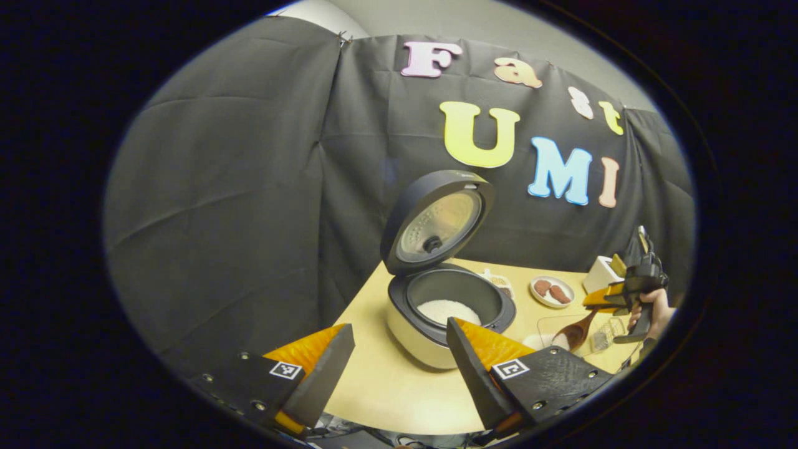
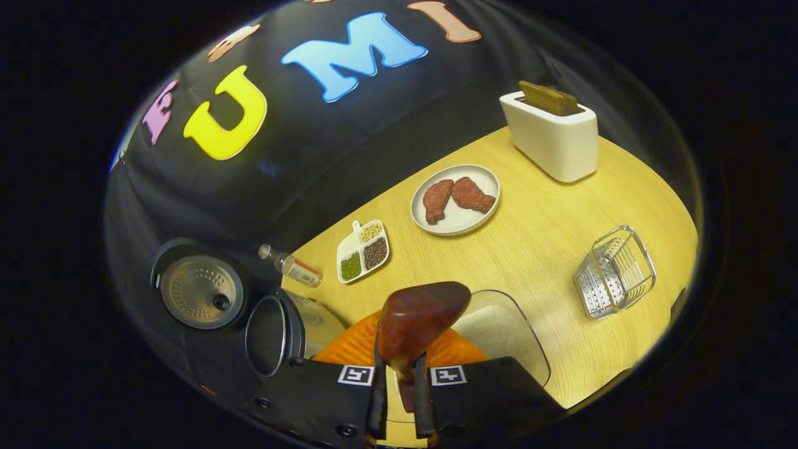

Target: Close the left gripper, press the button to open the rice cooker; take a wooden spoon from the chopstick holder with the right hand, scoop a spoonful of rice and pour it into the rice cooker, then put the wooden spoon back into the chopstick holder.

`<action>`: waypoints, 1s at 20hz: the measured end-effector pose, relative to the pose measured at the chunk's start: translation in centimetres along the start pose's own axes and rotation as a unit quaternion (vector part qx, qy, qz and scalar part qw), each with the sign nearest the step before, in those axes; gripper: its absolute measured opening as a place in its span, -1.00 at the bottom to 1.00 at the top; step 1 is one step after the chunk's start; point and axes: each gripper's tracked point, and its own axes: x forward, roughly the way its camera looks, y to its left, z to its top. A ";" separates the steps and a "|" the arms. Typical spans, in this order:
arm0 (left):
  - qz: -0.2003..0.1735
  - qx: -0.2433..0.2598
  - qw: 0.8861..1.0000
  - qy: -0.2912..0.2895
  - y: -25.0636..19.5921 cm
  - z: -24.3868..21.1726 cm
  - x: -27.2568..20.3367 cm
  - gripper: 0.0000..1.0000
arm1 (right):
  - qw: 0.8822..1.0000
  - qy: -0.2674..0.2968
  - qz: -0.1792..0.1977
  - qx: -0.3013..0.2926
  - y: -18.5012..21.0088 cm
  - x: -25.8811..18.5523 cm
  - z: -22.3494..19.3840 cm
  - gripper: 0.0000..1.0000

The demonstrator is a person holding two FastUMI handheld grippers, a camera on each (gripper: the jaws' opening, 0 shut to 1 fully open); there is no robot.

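Meanwhile right gripper (image 2: 397, 399) clamps wooden spoon (image 2: 421, 321) by handle, bowl above clear rice container (image 2: 502, 330). Left gripper (image 1: 399, 368) gapes wide, holding nothing, just before rice cooker (image 1: 436, 293), lid up, rice inside. Nearby: one plate (image 2: 456, 199) with two meat pieces, one toaster (image 2: 552, 137), one wire chopstick holder (image 2: 614, 271) near table edge, one bottle (image 2: 292, 266), one divided dish (image 2: 363, 251).

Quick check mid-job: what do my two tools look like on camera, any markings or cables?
The left tool has two wedge-shaped fingers on black, screw-studded plates, each carrying a square black-and-white tag. The right tool matches: same plates and paired tags. In the left gripper view it has a black pistol-style body, gripped by an ungloved hand. I see no cables.
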 end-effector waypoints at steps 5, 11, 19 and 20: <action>-0.011 0.020 1.000 0.007 2.0 -1.4 1.4 0.86 | 0.996 0.000 -0.022 0.086 -2.9 -2.1 -1.3 -0.63; 0.040 0.019 0.999 0.007 5.0 -1.1 0.6 0.84 | 0.986 -0.025 0.011 0.168 -2.4 -2.8 1.0 -0.62; 0.045 0.014 0.999 0.010 4.8 -1.9 -0.3 0.89 | 0.966 -0.025 0.101 0.235 4.0 -4.3 5.1 -0.63; 0.045 0.013 0.999 0.011 4.8 -2.0 -0.4 0.89 | 0.967 -0.025 0.111 0.230 5.0 -4.5 5.4 -0.63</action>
